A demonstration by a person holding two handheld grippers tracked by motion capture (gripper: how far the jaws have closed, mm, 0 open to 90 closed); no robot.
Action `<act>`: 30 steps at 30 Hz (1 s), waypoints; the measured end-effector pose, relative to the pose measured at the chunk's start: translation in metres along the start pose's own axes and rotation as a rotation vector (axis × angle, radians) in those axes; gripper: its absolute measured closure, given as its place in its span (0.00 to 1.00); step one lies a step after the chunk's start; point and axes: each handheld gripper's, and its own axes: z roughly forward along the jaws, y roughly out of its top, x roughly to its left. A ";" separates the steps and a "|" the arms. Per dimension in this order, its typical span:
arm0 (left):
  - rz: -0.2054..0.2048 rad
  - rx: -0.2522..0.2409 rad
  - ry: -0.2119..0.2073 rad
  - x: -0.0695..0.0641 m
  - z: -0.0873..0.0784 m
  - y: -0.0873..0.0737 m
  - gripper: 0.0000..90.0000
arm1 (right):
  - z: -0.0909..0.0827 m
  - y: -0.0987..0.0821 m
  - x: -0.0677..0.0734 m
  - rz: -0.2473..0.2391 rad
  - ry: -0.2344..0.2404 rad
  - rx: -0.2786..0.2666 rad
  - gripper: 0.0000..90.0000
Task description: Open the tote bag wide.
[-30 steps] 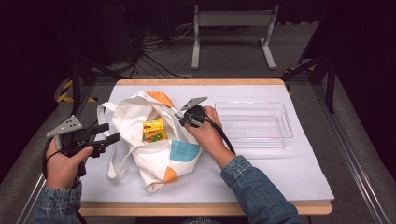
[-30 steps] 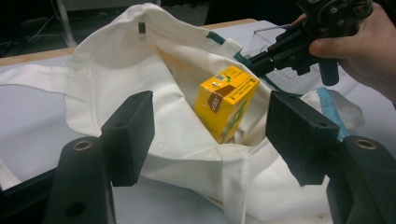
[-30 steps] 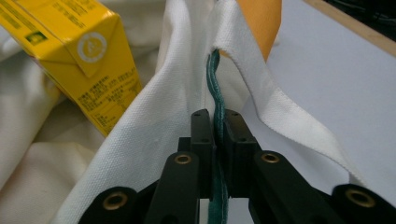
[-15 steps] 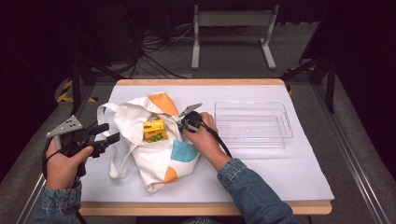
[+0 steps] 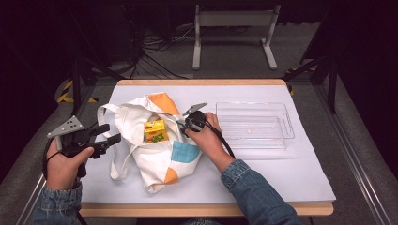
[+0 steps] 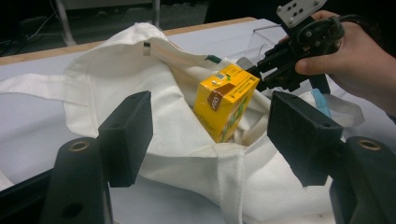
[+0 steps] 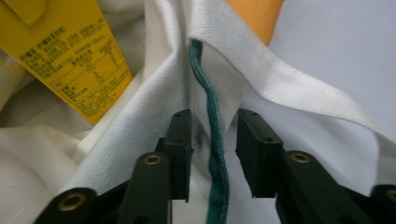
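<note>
A white cloth bag (image 5: 155,140) lies slumped on the table (image 5: 281,173), left of a clear tray (image 5: 253,125), with a yellow carton (image 5: 155,131) standing tilted in its open mouth. The bag looks soft and limp, so it will likely fold and sag wherever it is lifted; its hemmed rim and the green-piped seam (image 7: 212,135) seem the firmest places to pinch. The carton looks light and stiff, with smooth printed sides that may slip, so a grip across two flat faces would suit it. The right gripper (image 5: 180,123) sits at the bag's right rim, jaws a little apart and straddling the green seam, not yet clenched on it. The left gripper (image 5: 110,133) hovers just left of the bag, jaws spread wide and empty, aimed at the carton.
</note>
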 end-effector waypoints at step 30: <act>-0.003 0.002 -0.004 0.001 0.000 0.001 0.34 | -0.078 0.031 0.000 -0.103 0.149 -0.274 0.44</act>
